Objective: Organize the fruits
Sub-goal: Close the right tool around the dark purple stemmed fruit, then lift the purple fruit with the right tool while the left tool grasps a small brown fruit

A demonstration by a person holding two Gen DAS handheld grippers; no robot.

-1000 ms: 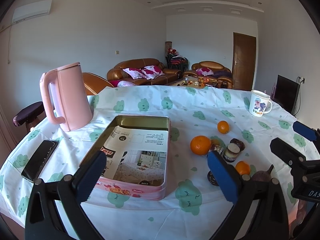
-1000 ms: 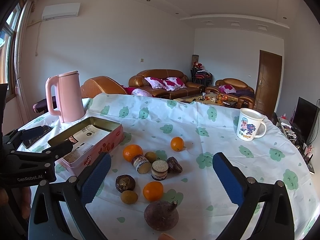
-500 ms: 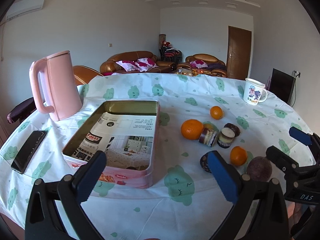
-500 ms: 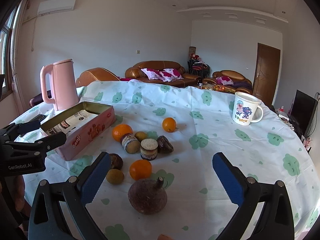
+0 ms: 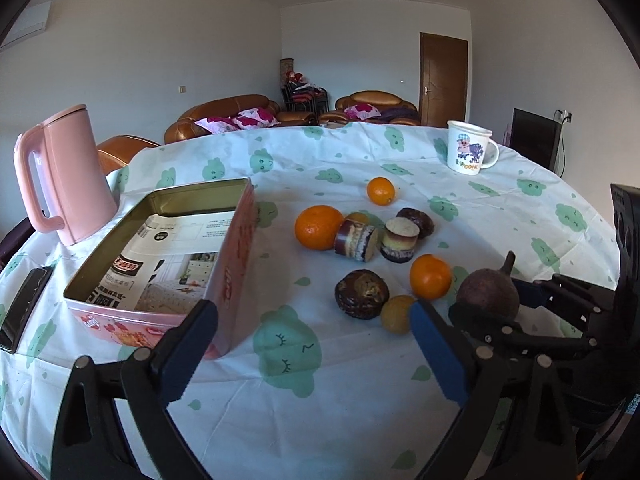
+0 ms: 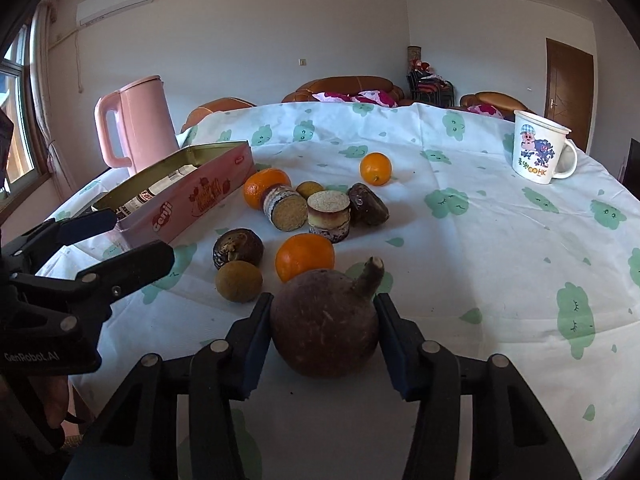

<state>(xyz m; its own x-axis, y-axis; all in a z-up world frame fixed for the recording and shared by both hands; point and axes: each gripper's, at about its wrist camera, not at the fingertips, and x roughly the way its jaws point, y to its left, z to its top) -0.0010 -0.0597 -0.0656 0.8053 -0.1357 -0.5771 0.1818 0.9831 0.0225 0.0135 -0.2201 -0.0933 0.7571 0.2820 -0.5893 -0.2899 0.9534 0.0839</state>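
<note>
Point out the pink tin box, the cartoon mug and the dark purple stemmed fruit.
pink tin box (image 6: 192,204), right wrist view, printed side wall
cartoon mug (image 6: 534,152), right wrist view, printed front
dark purple stemmed fruit (image 6: 324,320), right wrist view, rounded body

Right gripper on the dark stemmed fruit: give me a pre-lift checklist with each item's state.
1. Right gripper pads flank the dark stemmed fruit; its jaws have just been closing: ok.
2. Firm grip: cannot tell.
3. Fruit resting on the tablecloth: ok.
4. Nearest orange clear of the pads: ok.
5. Pink tin open, holding only printed paper: ok.
6. Left gripper open, holding nothing: ok.
</note>
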